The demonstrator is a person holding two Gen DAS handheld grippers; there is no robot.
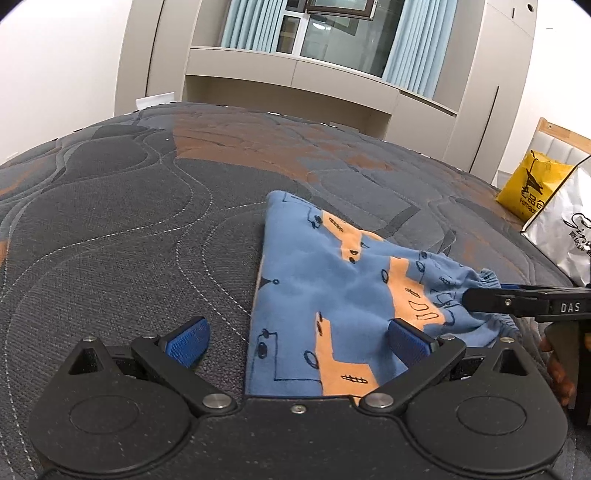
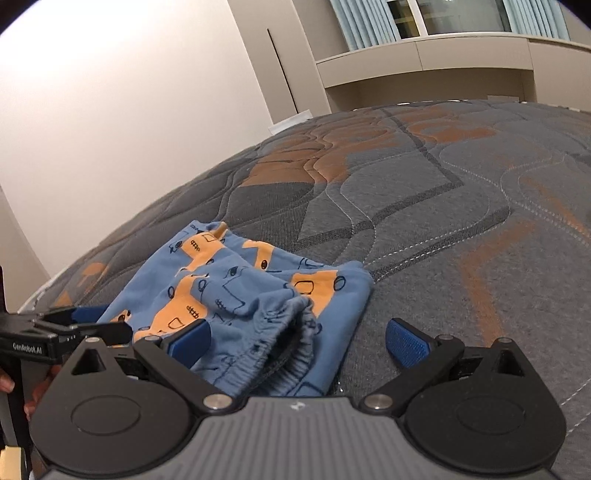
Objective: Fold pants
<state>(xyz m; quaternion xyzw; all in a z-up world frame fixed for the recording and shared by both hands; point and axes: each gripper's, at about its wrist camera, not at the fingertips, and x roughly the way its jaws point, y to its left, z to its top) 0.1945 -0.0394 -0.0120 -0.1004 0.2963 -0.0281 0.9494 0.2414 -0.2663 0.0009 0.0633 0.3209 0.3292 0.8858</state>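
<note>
Small blue pants (image 1: pixel 332 288) with orange car prints lie folded on a grey quilted mattress (image 1: pixel 129 221). My left gripper (image 1: pixel 299 341) is open, its right pad over the cloth's near edge, its left pad over bare mattress. My right gripper (image 2: pixel 297 341) is open, with the elastic waistband (image 2: pixel 280 332) of the pants (image 2: pixel 236 288) lying loose between its pads. In the left wrist view the right gripper's fingers (image 1: pixel 491 301) reach in from the right at the waistband (image 1: pixel 491 325). In the right wrist view the left gripper (image 2: pixel 88 325) shows at the left edge.
A yellow bag (image 1: pixel 532 188) and a silver bag (image 1: pixel 569 229) stand at the mattress's right side. Beige cabinets (image 1: pixel 332 85) and a curtained window (image 1: pixel 332 33) lie beyond the far edge. A white wall (image 2: pixel 129 110) runs along the left.
</note>
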